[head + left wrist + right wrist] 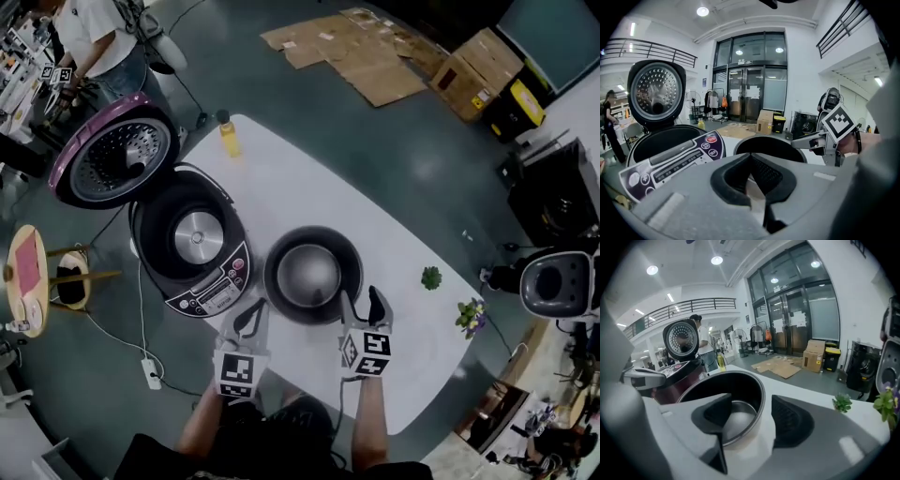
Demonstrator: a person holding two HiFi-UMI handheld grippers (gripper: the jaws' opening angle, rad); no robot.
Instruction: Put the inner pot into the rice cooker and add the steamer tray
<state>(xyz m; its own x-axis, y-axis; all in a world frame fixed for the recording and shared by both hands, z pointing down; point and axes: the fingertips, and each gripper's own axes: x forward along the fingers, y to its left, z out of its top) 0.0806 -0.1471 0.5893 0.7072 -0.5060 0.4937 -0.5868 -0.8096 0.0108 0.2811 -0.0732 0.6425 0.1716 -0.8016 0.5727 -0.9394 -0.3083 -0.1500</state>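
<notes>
The black inner pot [312, 275] stands on the white table [300, 178], its inside silvery. To its left the rice cooker [190, 242] is open and empty, its purple lid [112, 159] tipped back. My right gripper [363, 302] is open at the pot's near right rim; in the right gripper view [751, 408] one jaw is inside the inner pot [740, 380] and the other outside, with the pads clear of the wall. My left gripper [251, 317] is shut on nothing, just before the gap between cooker and pot [751, 180]. I cannot make out a steamer tray.
A yellow bottle [228, 134] stands at the table's far corner. A small green plant [430, 277] and a flower pot [471, 314] sit near the right edge. A stool [33, 272] and a person [94, 37] are left of the table, with cardboard [356, 47] on the floor behind.
</notes>
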